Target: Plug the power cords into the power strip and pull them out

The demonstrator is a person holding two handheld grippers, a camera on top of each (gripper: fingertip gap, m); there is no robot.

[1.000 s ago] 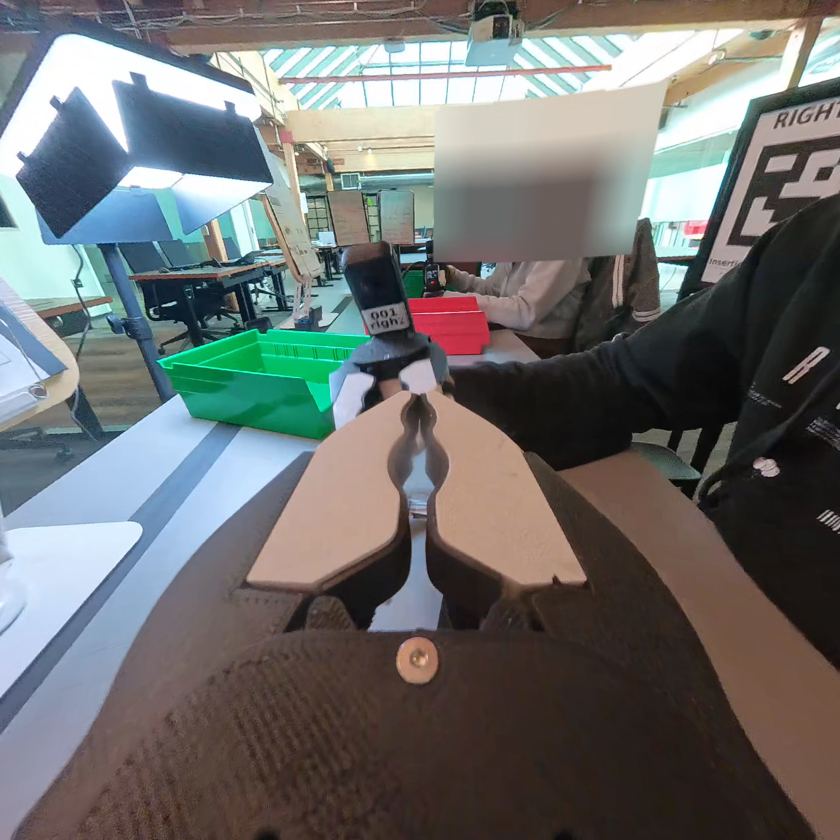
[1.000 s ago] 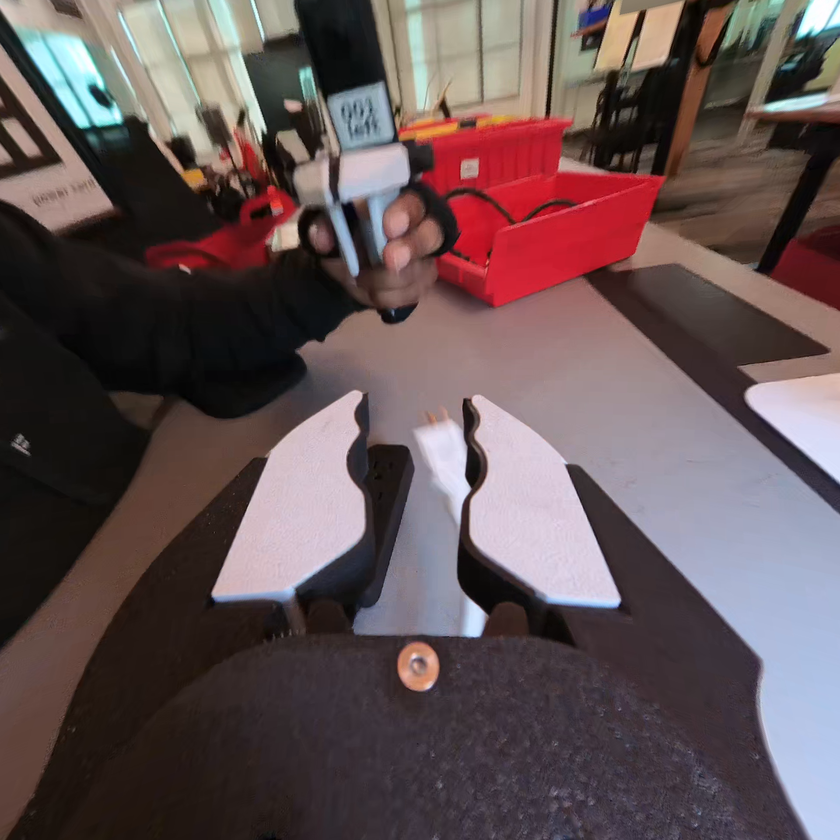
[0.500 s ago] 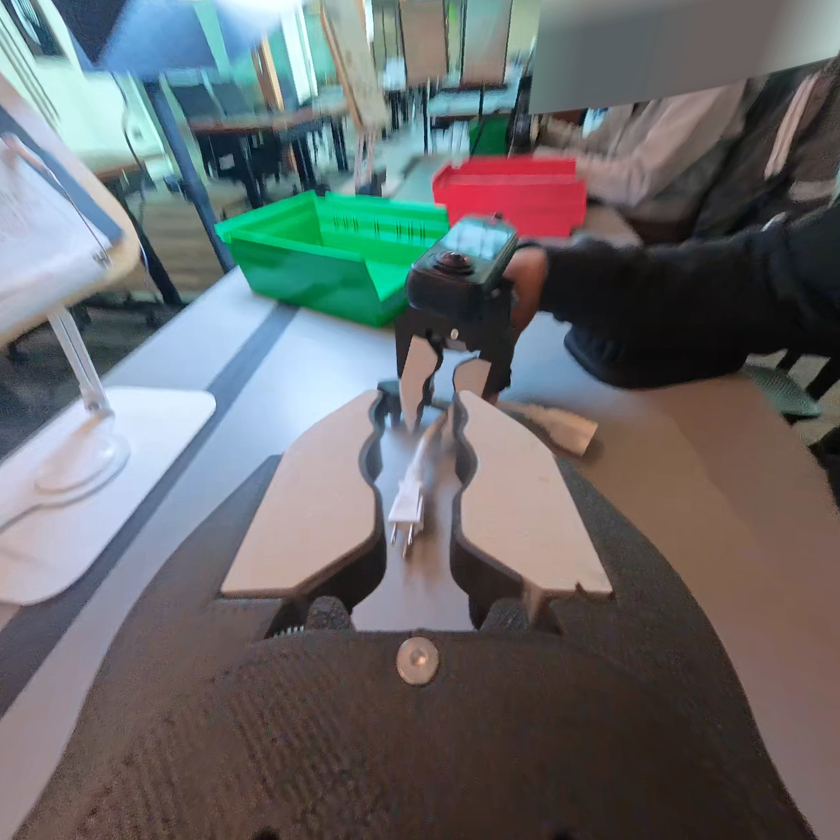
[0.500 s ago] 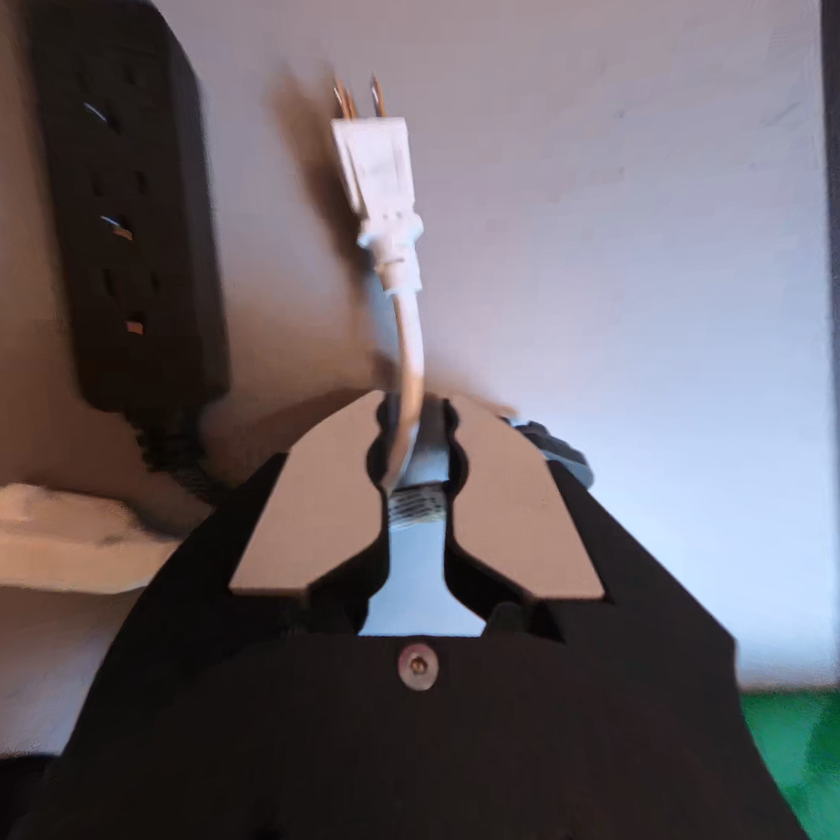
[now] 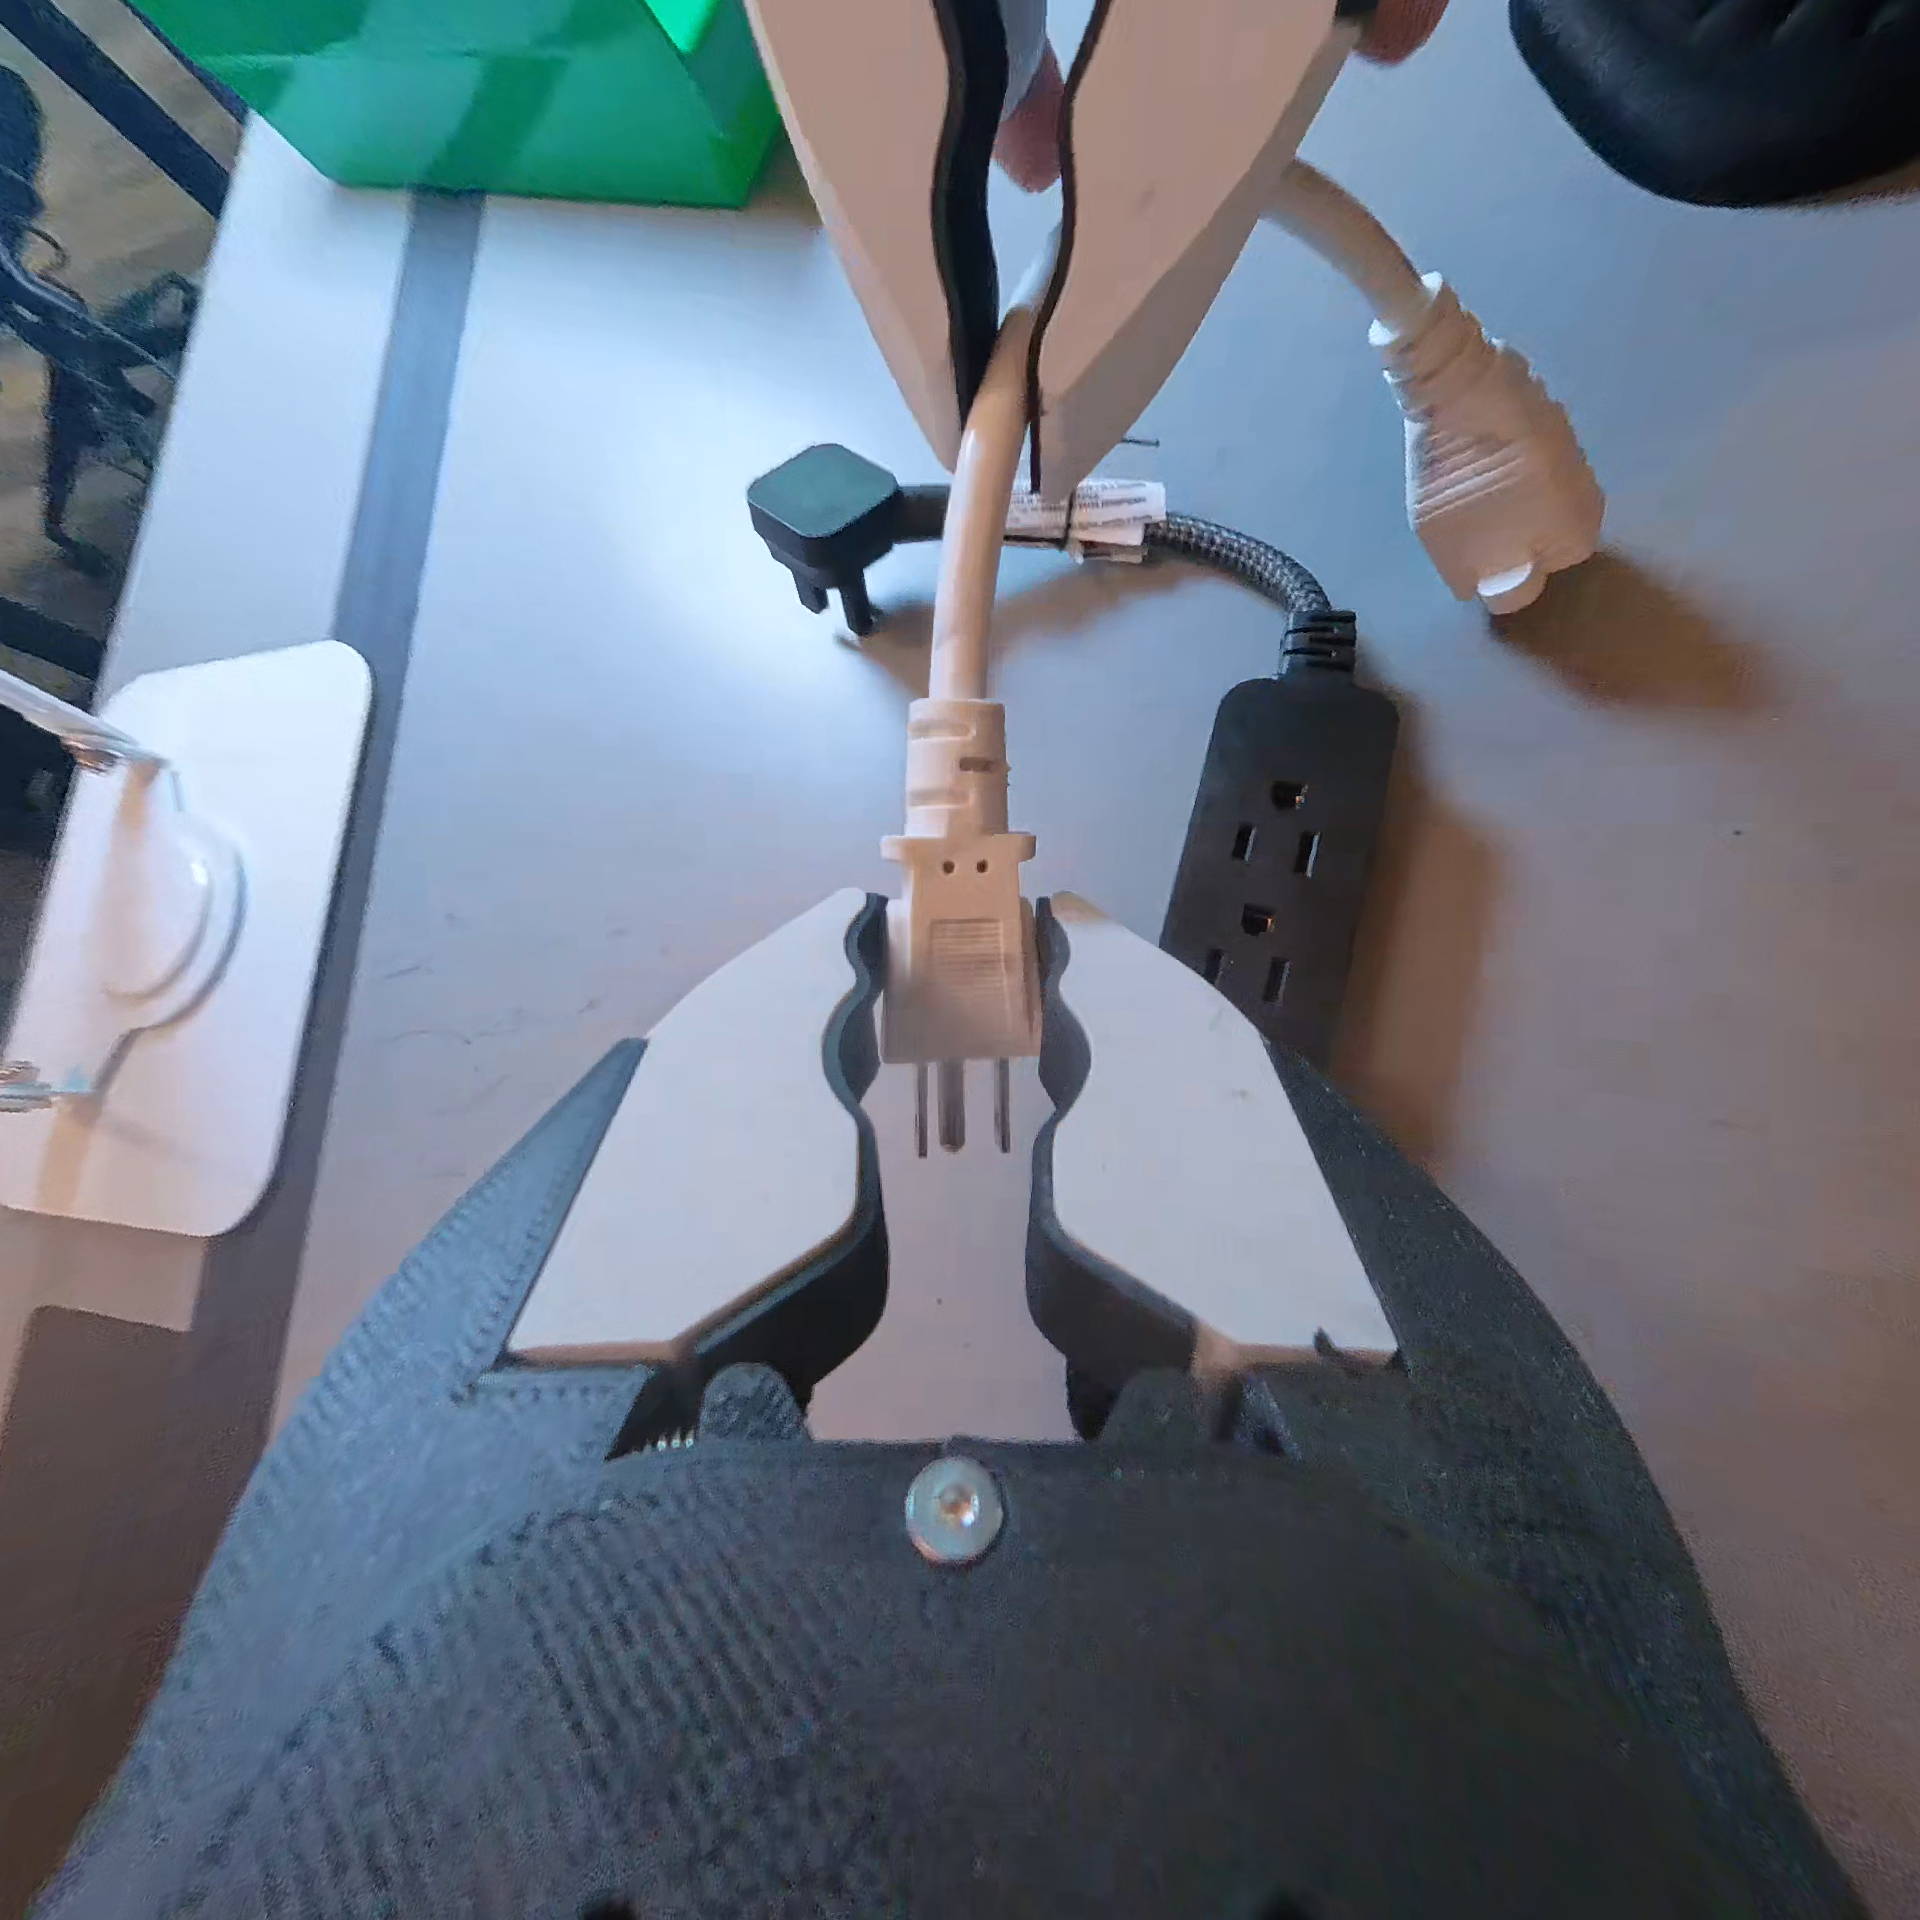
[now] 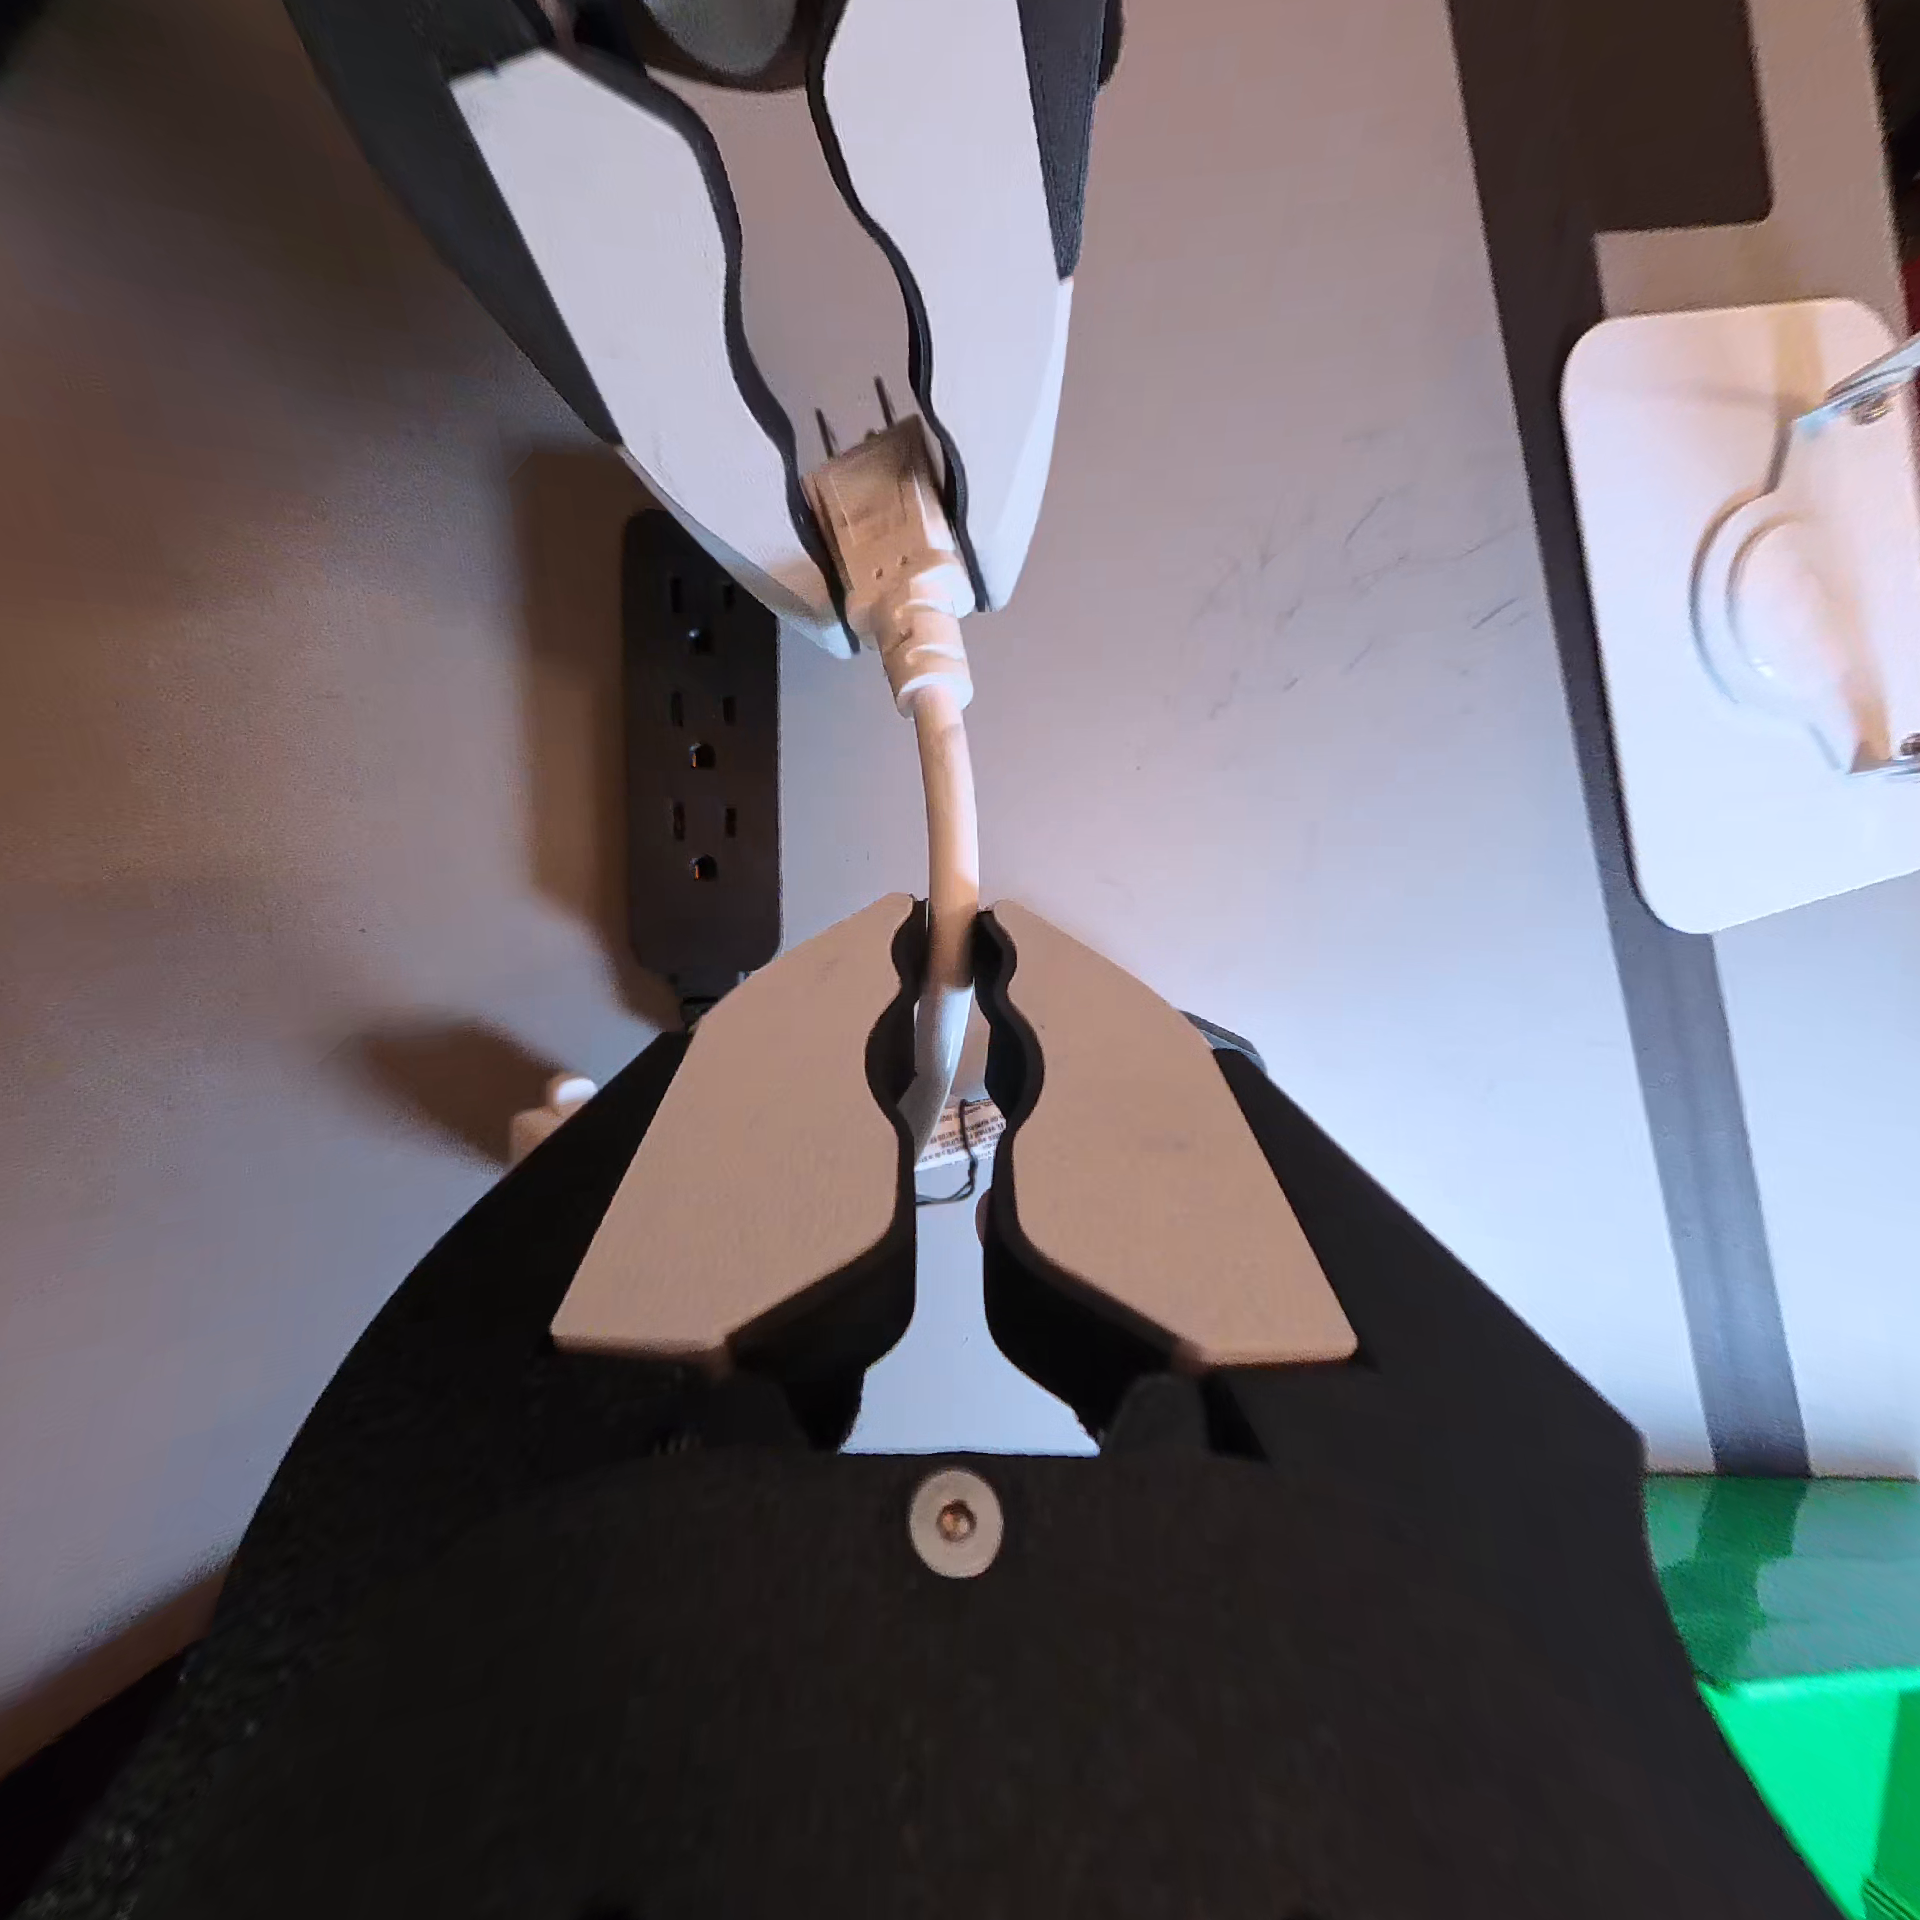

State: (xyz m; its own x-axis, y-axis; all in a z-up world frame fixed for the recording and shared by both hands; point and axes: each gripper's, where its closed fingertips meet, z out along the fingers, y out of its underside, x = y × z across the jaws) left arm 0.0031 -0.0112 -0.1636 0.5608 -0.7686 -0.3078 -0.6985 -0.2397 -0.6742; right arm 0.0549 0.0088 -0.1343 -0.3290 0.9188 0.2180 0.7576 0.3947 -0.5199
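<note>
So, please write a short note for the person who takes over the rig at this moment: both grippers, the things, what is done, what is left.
Left hand-held gripper: shut on the white plug, prongs pointing back at its camera.
Right hand-held gripper: shut on the white cord behind that plug.
Black power strip: flat on the table beside the plug, visible outlets empty; its own black plug lies loose.
Done: plug picked up.
Left: turn it, plug in, pull out.

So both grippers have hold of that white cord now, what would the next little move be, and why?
Probably the right gripper lets go of the white cord. The left gripper already clamps the white plug, whose prongs point back toward its own base, away from the black power strip lying beside it. Freed, it could turn the prongs toward the empty sockets.
</note>
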